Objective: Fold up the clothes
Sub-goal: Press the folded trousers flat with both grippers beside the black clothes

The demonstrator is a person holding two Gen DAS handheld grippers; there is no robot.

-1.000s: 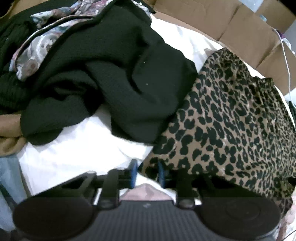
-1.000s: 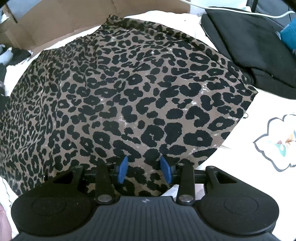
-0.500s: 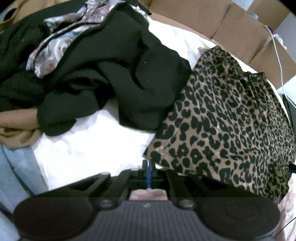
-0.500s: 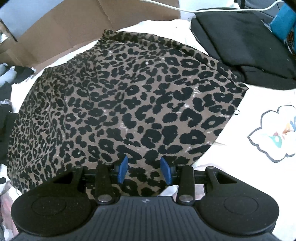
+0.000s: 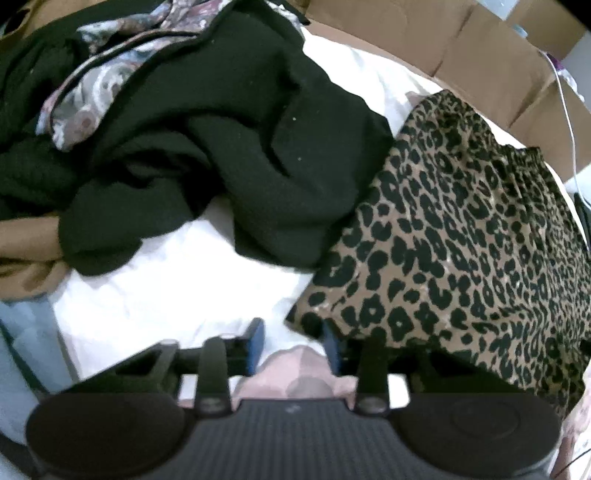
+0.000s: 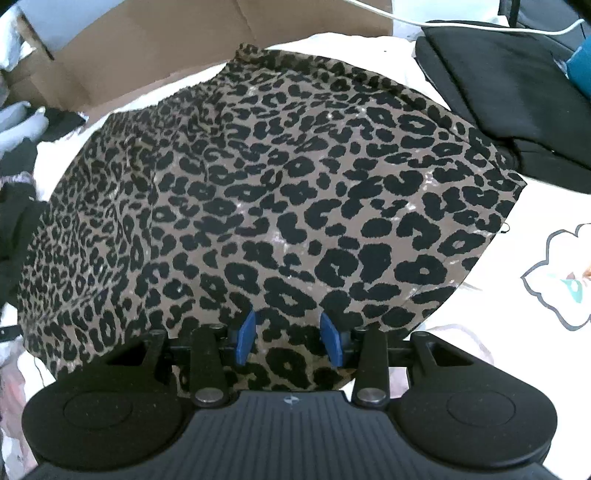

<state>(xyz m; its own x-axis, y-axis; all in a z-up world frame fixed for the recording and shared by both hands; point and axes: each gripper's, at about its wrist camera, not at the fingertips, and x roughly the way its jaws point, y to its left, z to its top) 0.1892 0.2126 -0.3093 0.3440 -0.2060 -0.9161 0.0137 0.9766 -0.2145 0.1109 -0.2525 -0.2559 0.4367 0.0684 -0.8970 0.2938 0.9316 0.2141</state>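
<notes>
- The leopard-print garment point(image 6: 280, 206) is lying spread flat on a white sheet point(image 5: 177, 295), filling most of the right wrist view from 9 o'clock round to 3 o'clock.
- The right hand-held gripper point(image 6: 290, 338) is hovering released over the garment's near hem at 6 o'clock, its blue fingertips point(image 6: 245, 336) standing apart with patterned cloth showing between them; whether they are touching the fabric cannot be told.
- The left hand-held gripper point(image 5: 291, 345) is also standing released, fingers spread, just beside the garment's near left corner point(image 5: 299, 321), with white sheet and something pinkish showing between the fingers.
- In the left wrist view the garment's left edge is running from 6 o'clock up toward 1 o'clock, and a heap of black clothing point(image 5: 229, 147) is lying against that edge, touching it partway up.
- A paisley-patterned cloth point(image 5: 99, 85) is resting on top of the black heap at 10 o'clock, and a tan fabric point(image 5: 26, 251) is showing at 9 o'clock.
- Bare sheet is lying open at 7 o'clock in the left wrist view, between the heap and the gripper.
- In the right wrist view a folded black garment point(image 6: 509, 85) is sitting at 2 o'clock, close to the leopard garment's right edge.
- Cardboard point(image 6: 155, 40) is bordering the far edge at 11 o'clock, and a white cable point(image 6: 443, 25) is crossing at 1 o'clock.
- Open sheet with a printed cartoon shape point(image 6: 561, 277) is lying at 3 o'clock.
</notes>
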